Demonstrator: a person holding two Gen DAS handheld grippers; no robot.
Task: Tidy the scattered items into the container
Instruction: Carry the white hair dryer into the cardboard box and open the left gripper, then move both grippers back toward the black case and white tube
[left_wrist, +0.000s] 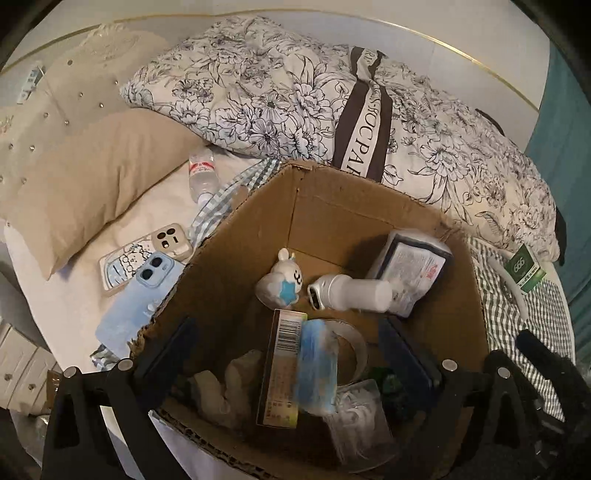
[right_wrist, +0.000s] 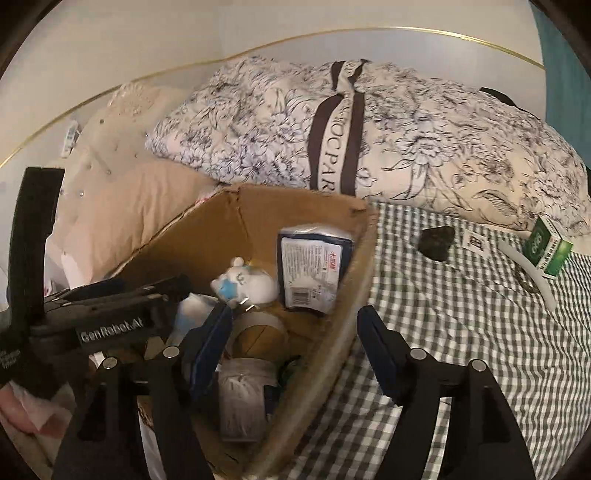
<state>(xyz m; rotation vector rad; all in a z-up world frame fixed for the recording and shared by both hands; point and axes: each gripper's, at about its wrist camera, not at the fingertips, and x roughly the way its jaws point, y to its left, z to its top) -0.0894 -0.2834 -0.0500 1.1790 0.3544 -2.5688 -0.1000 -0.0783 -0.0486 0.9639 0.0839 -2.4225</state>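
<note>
On a bed, the left gripper (left_wrist: 295, 354) hangs over an open cardboard box (left_wrist: 229, 273), its jaws spread wide with nothing between them, one finger outside the box's near-left rim and the other inside. The right gripper (right_wrist: 291, 347) is likewise wide and empty, straddling the box's right wall (right_wrist: 354, 280): one finger inside, one over the checked sheet (right_wrist: 461, 332).

Inside the box lie a long packet with a barcode (left_wrist: 280, 369), a blue wrapped bundle (left_wrist: 317, 369), a roll of tape (left_wrist: 354, 343), a white bottle (left_wrist: 351, 293), a small white toy (left_wrist: 279, 278) and a dark sealed pouch (left_wrist: 413, 266), packed close together.

Still outside, seen only from the left, two phones (left_wrist: 147, 266) overlap against the box's left wall and a water bottle (left_wrist: 201, 171) lies beyond them beside a tan pillow (left_wrist: 99, 184). To the right, open sheet runs to a green carton (right_wrist: 548, 245) resting on a white strip (right_wrist: 532, 269); the right camera alone shows a dark lump (right_wrist: 436, 240) and a small card (right_wrist: 476, 242) there. A folded floral quilt (left_wrist: 295, 92) bounds the far side.
</note>
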